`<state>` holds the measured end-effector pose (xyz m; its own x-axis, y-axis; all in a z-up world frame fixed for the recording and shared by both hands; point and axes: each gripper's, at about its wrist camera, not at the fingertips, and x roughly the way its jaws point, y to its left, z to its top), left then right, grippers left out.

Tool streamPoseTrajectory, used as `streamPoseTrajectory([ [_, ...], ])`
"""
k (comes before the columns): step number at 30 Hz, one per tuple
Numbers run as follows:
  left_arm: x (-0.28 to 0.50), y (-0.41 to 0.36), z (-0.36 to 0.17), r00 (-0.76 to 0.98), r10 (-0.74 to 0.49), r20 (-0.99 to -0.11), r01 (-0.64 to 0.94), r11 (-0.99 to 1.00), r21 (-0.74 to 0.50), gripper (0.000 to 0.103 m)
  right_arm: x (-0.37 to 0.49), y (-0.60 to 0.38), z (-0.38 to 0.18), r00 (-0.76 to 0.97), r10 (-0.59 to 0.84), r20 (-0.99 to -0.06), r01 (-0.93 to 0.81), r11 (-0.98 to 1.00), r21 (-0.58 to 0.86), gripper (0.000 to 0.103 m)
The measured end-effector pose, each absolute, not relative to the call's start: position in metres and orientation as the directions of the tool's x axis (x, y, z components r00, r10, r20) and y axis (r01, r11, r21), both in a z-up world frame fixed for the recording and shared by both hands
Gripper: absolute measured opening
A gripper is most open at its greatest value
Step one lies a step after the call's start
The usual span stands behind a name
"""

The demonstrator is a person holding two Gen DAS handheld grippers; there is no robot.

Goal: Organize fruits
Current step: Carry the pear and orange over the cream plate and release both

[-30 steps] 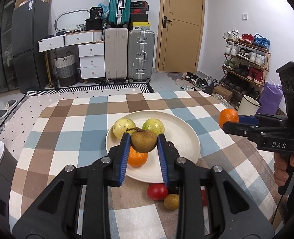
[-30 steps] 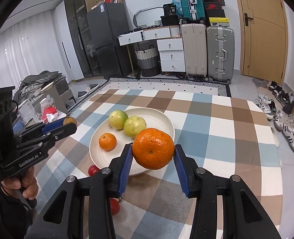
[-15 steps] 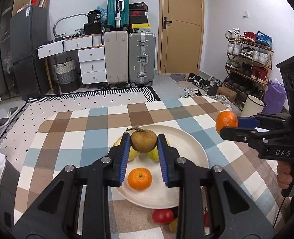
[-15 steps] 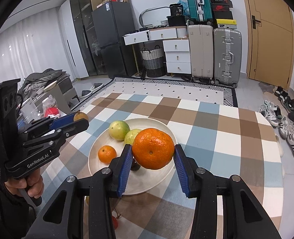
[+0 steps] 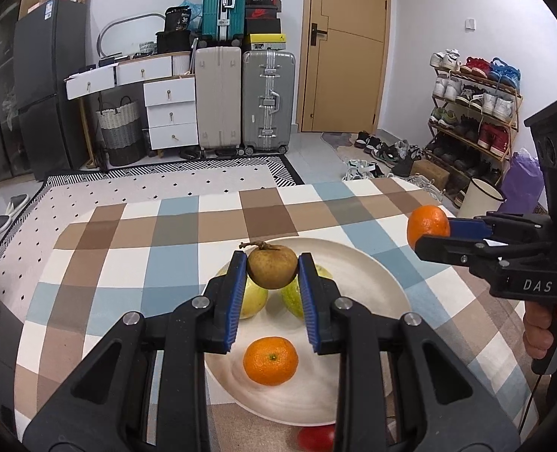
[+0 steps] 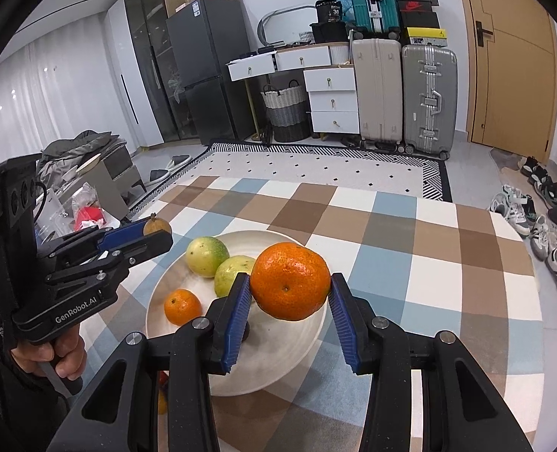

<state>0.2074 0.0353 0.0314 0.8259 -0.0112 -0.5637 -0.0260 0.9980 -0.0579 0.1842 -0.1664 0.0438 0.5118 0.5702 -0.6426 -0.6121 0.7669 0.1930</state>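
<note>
The checked table (image 5: 135,248) carries a white plate (image 5: 372,282) with 2 green fruits (image 6: 207,250) and 1 small orange (image 5: 271,359) on it. Above the plate, the left gripper (image 5: 272,275) is clamped on a brown pear (image 5: 272,266), stem up. The right gripper (image 6: 289,290) is clamped on a big orange (image 6: 289,280), held over the plate's right side. A red fruit (image 5: 316,437) lies on the cloth just beside the plate's near rim.

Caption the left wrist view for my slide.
Left gripper carries a brown fruit over the fruit plate.
</note>
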Motion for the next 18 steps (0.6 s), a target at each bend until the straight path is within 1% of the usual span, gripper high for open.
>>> streamPoseTrajectory([
  [7,0.221,0.045,0.011,0.801,-0.004,-0.599,-0.037,0.998,-0.056,0.025,0.203,-0.154,0.03,0.498,0.561,-0.662,-0.604,0.772,0.2,0.043],
  [11,0.229,0.049,-0.005,0.779,-0.009,-0.627,-0.043,0.997,-0.067,0.025,0.209,-0.145,0.012,0.474,0.555,-0.684,-0.603,0.77,0.207,0.043],
  [15,0.233,0.049,-0.012,0.773,-0.007,-0.634,-0.038,0.998,-0.057,0.025,0.214,-0.136,-0.005,0.453,0.54,-0.709,-0.603,0.772,0.203,0.043],
  [18,0.236,0.05,-0.018,0.767,-0.018,-0.642,-0.035,0.997,-0.07,0.025,0.216,-0.132,-0.013,0.444,0.535,-0.718,-0.603,0.772,0.202,0.043],
])
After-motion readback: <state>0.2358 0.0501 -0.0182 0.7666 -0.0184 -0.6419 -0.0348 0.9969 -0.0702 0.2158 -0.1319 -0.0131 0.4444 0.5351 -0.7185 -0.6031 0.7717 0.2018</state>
